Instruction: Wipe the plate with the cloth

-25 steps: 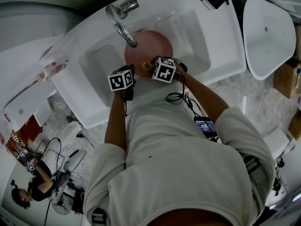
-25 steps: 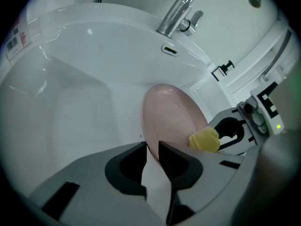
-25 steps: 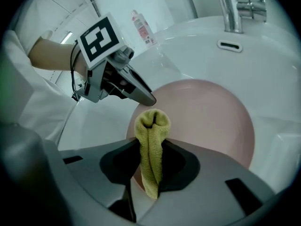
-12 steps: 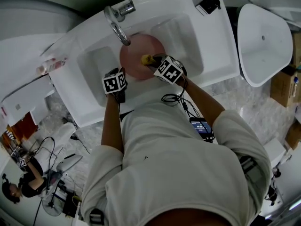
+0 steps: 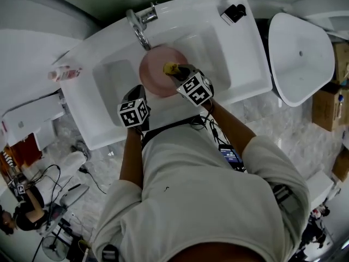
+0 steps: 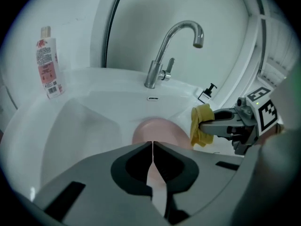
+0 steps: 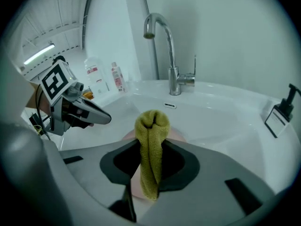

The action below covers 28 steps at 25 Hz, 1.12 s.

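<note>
Nearest us, our L gripper is closed: the jaw tips meet w/ nothing between them, and pink from the plate shows thru the slit behind the tips. Our R gripper is clamped on the cloth, its jaws apart only by the cloth's thickness. Each gripper carries a cube w/ b/w square markers.

The cloth is mustard-yellow terry, folded into a thick bunch. A rounded hump sticks up past the jaw tips and the rest hangs down between the jaws. In the head view it sits over the plate, a bit right of centre; we can't tell if it touches.

The plate is round, plain pale pink. It lies in the middle of the white sink, just under the chrome tap, w/ the L gripper at its near-left rim.

Further back, on the sink's left ledge, we see a pale bottle w/ a red-and-white label; the text is too small to read. At the right back corner is a small black stand w/ a white card, print also unreadable.
</note>
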Each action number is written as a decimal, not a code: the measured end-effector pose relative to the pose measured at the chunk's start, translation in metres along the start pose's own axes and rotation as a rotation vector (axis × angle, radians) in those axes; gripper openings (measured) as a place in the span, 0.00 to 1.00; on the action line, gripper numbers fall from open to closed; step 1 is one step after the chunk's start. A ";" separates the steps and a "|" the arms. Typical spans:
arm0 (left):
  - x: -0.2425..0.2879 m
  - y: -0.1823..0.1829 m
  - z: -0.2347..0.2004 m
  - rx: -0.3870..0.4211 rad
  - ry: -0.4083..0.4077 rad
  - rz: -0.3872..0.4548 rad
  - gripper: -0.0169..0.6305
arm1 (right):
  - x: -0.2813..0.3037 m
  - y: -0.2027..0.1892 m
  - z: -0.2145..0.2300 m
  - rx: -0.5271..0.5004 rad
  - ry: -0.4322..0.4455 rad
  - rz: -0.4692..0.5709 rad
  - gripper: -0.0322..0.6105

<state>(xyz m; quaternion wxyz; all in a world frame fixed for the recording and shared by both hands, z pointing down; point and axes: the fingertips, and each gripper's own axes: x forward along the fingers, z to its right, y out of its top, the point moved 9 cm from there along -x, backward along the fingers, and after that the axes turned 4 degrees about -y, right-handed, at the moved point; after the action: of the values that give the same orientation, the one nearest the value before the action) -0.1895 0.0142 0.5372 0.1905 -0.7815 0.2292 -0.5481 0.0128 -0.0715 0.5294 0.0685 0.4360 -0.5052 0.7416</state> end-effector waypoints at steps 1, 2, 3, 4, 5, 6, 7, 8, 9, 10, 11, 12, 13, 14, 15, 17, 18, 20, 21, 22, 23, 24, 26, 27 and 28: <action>-0.005 -0.001 0.006 -0.004 -0.016 0.023 0.06 | -0.006 0.000 -0.004 0.004 -0.026 0.017 0.19; -0.011 -0.002 0.010 -0.004 -0.033 0.047 0.06 | -0.012 0.000 -0.008 0.001 -0.058 0.033 0.19; -0.018 -0.003 0.014 0.000 -0.049 0.072 0.06 | -0.018 0.000 -0.014 -0.009 -0.094 0.048 0.19; -0.026 -0.005 0.016 0.004 -0.062 0.096 0.06 | -0.024 0.002 -0.021 -0.016 -0.130 0.064 0.20; -0.035 -0.007 0.018 0.007 -0.071 0.120 0.06 | -0.032 0.004 -0.030 -0.013 -0.160 0.082 0.20; -0.046 -0.010 0.019 0.007 -0.078 0.147 0.06 | -0.040 0.007 -0.039 0.003 -0.183 0.102 0.20; -0.057 -0.014 0.020 0.006 -0.082 0.177 0.06 | -0.048 0.008 -0.049 0.021 -0.202 0.125 0.20; -0.070 -0.017 0.021 0.004 -0.085 0.210 0.06 | -0.056 0.010 -0.058 0.035 -0.220 0.148 0.19; -0.082 -0.019 0.023 0.004 -0.088 0.246 0.06 | -0.064 0.011 -0.067 0.044 -0.240 0.172 0.19; -0.093 -0.020 0.025 0.007 -0.093 0.284 0.06 | -0.073 0.013 -0.075 0.049 -0.262 0.195 0.19; -0.104 -0.020 0.027 0.014 -0.098 0.321 0.06 | -0.081 0.015 -0.082 0.054 -0.284 0.219 0.19; -0.115 -0.020 0.030 0.023 -0.101 0.355 0.06 | -0.091 0.017 -0.091 0.060 -0.303 0.244 0.19; -0.125 -0.021 0.033 0.033 -0.103 0.387 0.06 | -0.101 0.019 -0.098 0.065 -0.320 0.269 0.19; -0.134 -0.020 0.036 0.043 -0.102 0.417 0.06 | -0.112 0.022 -0.105 0.068 -0.335 0.293 0.19; -0.143 -0.018 0.040 0.055 -0.101 0.445 0.06 | -0.123 0.026 -0.111 0.069 -0.349 0.318 0.20; -0.163 -0.011 0.051 0.093 -0.098 0.501 0.06 | -0.146 0.036 -0.120 0.062 -0.374 0.370 0.20; -0.174 -0.007 0.058 0.119 -0.094 0.529 0.06 | -0.158 0.041 -0.124 0.055 -0.384 0.394 0.20; -0.197 -0.003 0.072 0.173 -0.085 0.587 0.06 | -0.183 0.049 -0.132 0.040 -0.405 0.436 0.20; -0.209 0.000 0.078 0.194 -0.080 0.618 0.06 | -0.194 0.054 -0.136 0.034 -0.416 0.459 0.20; -0.221 0.004 0.083 0.208 -0.075 0.650 0.06 | -0.205 0.059 -0.138 0.028 -0.427 0.484 0.20; -0.231 0.009 0.087 0.217 -0.071 0.681 0.06 | -0.216 0.066 -0.140 0.018 -0.440 0.513 0.20; -0.241 0.015 0.090 0.223 -0.067 0.710 0.06 | -0.227 0.074 -0.142 0.002 -0.452 0.544 0.20; -0.259 0.028 0.099 0.239 -0.057 0.759 0.06 | -0.248 0.092 -0.145 -0.041 -0.469 0.611 0.20; -0.267 0.035 0.104 0.252 -0.050 0.781 0.07 | -0.257 0.099 -0.145 -0.062 -0.468 0.641 0.20; -0.275 0.041 0.109 0.266 -0.043 0.801 0.07 | -0.264 0.105 -0.144 -0.078 -0.464 0.666 0.20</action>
<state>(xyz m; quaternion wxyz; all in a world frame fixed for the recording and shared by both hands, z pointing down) -0.1740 0.1415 0.2676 0.4926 -0.6104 0.4381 -0.4391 0.0338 0.0842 0.2520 -0.2748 0.4013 -0.6486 0.5855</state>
